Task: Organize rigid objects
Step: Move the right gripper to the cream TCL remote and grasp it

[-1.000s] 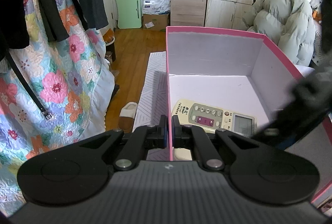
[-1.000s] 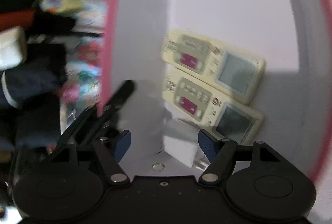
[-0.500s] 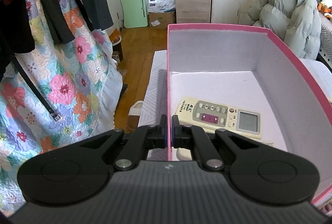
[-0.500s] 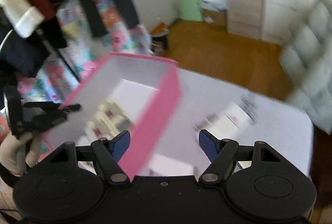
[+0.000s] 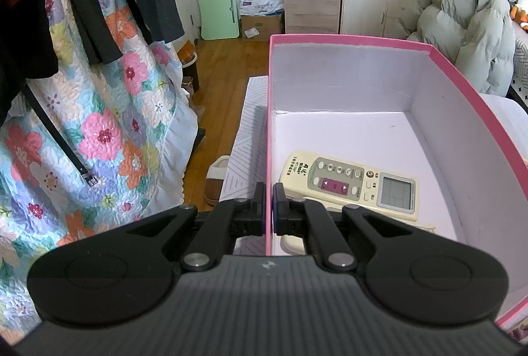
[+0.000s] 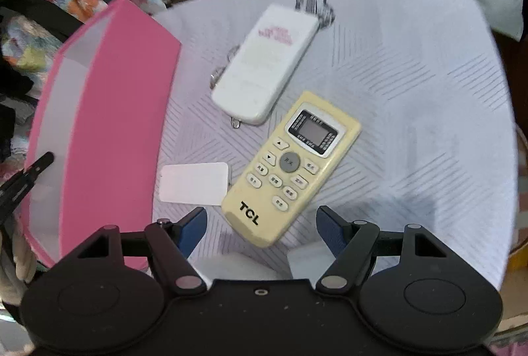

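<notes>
A pink box (image 5: 349,41) with a white inside stands on the striped tablecloth. My left gripper (image 5: 270,210) is shut on its near left wall. A cream remote (image 5: 349,184) lies inside, and a second one (image 5: 293,243) is mostly hidden behind my fingers. In the right wrist view the pink box (image 6: 115,125) is at the left. My right gripper (image 6: 260,224) hangs open over the table, with the near end of a cream TCL remote (image 6: 290,168) just ahead of its fingertips and untouched. A white remote (image 6: 267,62) lies farther back.
A white card (image 6: 194,182) lies between the box and the TCL remote. Two pale flat things (image 6: 307,257) sit under the right gripper. The round table (image 6: 412,92) ends at the right. A floral quilt (image 5: 99,125) and dark clothes hang at the left.
My right gripper has come out of the pink box and swung right over the table, still open and with nothing in it. The left gripper has kept its hold on the box wall.
</notes>
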`<state>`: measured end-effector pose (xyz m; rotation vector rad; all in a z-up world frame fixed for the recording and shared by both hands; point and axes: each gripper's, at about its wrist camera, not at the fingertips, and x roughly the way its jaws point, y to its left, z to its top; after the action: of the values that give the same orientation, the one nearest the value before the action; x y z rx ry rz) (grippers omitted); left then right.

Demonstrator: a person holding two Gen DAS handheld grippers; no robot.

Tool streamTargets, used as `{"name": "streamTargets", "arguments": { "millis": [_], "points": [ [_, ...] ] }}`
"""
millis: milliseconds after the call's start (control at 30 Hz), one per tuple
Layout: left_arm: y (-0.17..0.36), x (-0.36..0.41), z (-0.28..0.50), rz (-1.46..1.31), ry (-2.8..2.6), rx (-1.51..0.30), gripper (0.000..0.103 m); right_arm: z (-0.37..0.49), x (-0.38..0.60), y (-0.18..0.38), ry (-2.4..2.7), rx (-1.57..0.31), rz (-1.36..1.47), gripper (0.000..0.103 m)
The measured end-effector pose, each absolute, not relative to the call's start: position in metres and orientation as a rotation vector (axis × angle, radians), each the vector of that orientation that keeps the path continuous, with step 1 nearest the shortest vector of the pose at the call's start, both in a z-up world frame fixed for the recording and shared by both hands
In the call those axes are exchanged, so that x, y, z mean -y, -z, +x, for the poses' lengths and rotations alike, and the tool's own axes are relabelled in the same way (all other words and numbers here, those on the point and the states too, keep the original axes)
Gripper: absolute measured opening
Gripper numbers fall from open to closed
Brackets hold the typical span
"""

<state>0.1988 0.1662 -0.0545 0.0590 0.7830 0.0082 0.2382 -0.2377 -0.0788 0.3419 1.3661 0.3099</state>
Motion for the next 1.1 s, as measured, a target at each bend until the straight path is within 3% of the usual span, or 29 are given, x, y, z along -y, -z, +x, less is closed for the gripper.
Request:
{"name": "streamTargets", "arguments": {
  "millis": [433,700,833,1033,1100],
  "points": [
    [0.055,-0.165,0.197,0.05,0.003,-0.77,0.003,0.272,0.196,0.086,-0.222,-1.297,0.057,0.085],
    [0.054,-0.166,0.197,0.034,0.02,-0.769,0.004,0.266,0.209,0.077,-0.244,-1.357,-0.035,0.07],
    [0.054,-0.167,0.198,0.031,0.022,-0.768,0.004,0.266,0.22,0.073,-0.23,-1.361,-0.012,0.07],
    [0.055,-0.167,0.198,0.034,0.022,-0.768,0.004,0.276,0.213,0.086,-0.164,-1.304,0.007,0.081],
    [0.055,-0.166,0.197,0.035,0.023,-0.767,0.004,0.276,0.209,0.089,-0.127,-1.225,-0.05,0.077]
  ]
}}
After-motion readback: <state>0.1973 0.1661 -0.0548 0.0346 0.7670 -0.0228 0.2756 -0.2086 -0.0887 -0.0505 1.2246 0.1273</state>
